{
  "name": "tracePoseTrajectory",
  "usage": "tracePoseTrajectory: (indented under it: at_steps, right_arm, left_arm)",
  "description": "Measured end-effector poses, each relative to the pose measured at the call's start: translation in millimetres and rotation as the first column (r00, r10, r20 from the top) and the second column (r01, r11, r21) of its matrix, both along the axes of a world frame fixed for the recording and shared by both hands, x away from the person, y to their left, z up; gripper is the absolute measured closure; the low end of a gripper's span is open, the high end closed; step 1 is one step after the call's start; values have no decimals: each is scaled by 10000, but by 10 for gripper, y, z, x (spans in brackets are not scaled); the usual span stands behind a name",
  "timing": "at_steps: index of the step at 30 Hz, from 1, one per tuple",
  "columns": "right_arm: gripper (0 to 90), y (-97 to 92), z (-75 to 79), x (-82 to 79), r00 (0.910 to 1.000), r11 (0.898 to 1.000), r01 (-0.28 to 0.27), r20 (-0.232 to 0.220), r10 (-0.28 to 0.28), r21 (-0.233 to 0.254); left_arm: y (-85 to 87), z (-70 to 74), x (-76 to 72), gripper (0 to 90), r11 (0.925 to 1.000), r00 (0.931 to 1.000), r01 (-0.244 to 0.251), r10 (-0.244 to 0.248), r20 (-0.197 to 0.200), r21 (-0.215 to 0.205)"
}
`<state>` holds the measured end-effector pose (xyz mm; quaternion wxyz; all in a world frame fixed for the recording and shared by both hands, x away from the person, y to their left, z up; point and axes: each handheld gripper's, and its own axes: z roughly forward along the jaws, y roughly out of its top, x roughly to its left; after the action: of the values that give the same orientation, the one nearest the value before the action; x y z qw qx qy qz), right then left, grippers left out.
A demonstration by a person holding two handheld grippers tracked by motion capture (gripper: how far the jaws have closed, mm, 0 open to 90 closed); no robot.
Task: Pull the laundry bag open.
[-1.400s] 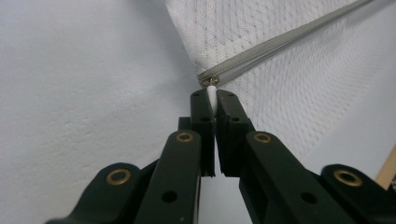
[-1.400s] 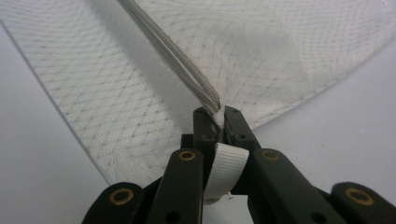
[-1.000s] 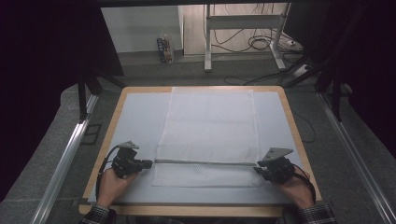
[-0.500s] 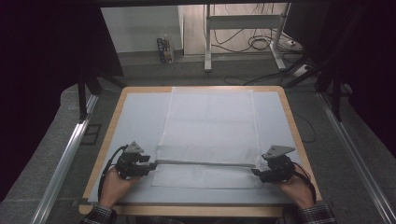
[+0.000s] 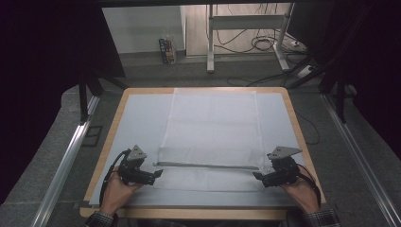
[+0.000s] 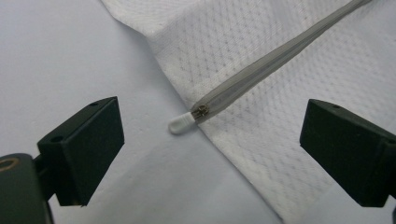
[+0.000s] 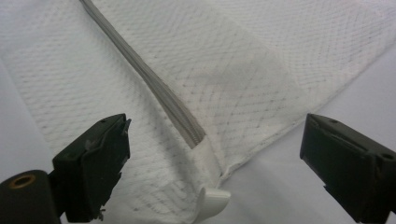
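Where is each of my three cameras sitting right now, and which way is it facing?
High view: above the person's side of the table, facing forward and down on the white mesh bag; both hands, left gripper and right gripper show.
Left gripper view: rides the left gripper, looking between open jaws at the white zipper pull.
Right gripper view: rides the right gripper, jaws open around the zipper's other end.
All three share the bag's grey zipper. Both grippers' jaws have just been opening.

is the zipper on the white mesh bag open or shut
Shut. The grey zipper runs as one joined strip across the white mesh bag, with no gap between its two sides in either gripper view.
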<state>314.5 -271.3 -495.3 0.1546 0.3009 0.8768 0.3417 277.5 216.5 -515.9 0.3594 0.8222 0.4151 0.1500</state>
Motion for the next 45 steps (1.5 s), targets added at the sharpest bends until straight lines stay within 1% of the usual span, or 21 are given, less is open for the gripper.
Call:
tracePoseTrajectory:
  at_steps: [1,4,5,6,7,8,11,12,17,20,25,27,31,32,34,36,37,39,40,42,45]
  right_arm:
    - [62,-5,20,-23,10000,9999,34,-90,-33,121]
    - [49,-15,43,-54,9999,9996,71,-121,-68,278]
    - [49,-15,43,-54,9999,9996,71,-121,-68,278]
    - [43,-18,50,-62,9999,9995,87,-123,-83,312]
    - [37,-22,58,-72,9999,9993,100,-101,-97,361]
    - [28,-30,69,-90,9999,9989,152,-63,-149,442]
    - [10,-48,79,-119,9997,9983,237,-15,-236,541]
    - [0,-62,76,-136,9995,9985,277,127,-283,475]
    - [0,-91,80,-181,9983,9978,449,338,-466,488]
    - [0,-135,77,-225,9972,9966,645,333,-662,504]
    - [0,-191,71,-272,9963,9948,776,320,-798,654]
    - [0,-229,52,-313,9963,9942,789,294,-812,732]
    - [0,-276,-17,-349,9961,9932,880,-80,-876,759]
    - [0,-276,-17,-349,9961,9932,880,-80,-876,759]
    - [0,-299,-52,-355,9957,9930,895,-313,-873,775]
    - [0,-313,-78,-359,9948,9925,924,-510,-885,805]
    - [0,-315,-92,-352,9936,9924,959,-672,-909,765]
    - [0,-312,-88,-357,9942,9924,955,-562,-913,778]
    - [0,-308,-91,-360,9939,9927,977,-573,-937,713]
    - [0,-306,-95,-357,9941,9931,954,-588,-915,683]
    - [0,-302,-101,-352,9940,9941,975,-547,-949,483]
  left_arm:
    - [4,6,-23,46,10000,10000,5,-5,44,-37]
    - [19,24,-108,34,9999,9997,39,-36,231,-141]
    - [19,24,-108,28,9999,9997,39,-36,231,-141]
    - [20,24,-134,28,10000,9996,67,-65,292,-67]
    - [20,22,-173,21,10000,9987,-1,-4,519,97]
    - [22,23,-193,19,9999,9982,-46,36,602,162]
    - [44,30,-252,13,9996,9965,-130,110,834,244]
    - [67,38,-291,9,9992,9948,-260,230,994,288]
    - [122,40,-358,0,9977,9918,-549,498,1177,402]
    - [175,19,-414,0,9949,9890,-840,763,1270,566]
    - [216,3,-460,0,9929,9876,-1037,958,1242,588]
    - [242,-28,-488,0,9916,9873,-1126,1043,1194,642]
    - [281,-71,-506,0,9893,9871,-1232,1141,1119,782]
    - [281,-71,-506,0,9893,9871,-1232,1141,1119,782]
    - [308,-99,-507,0,9883,9879,-1241,1148,1040,884]
    - [332,-134,-506,0,9878,9897,-1227,1146,858,956]
    - [352,-159,-499,0,9872,9913,-1209,1146,645,1040]
    - [369,-148,-506,0,9888,9902,-1255,1199,712,802]
    - [373,-150,-507,0,9891,9904,-1245,1191,703,784]
    - [375,-153,-503,0,9889,9907,-1245,1192,662,816]
    - [356,-154,-492,0,9882,9914,-1204,1148,628,944]
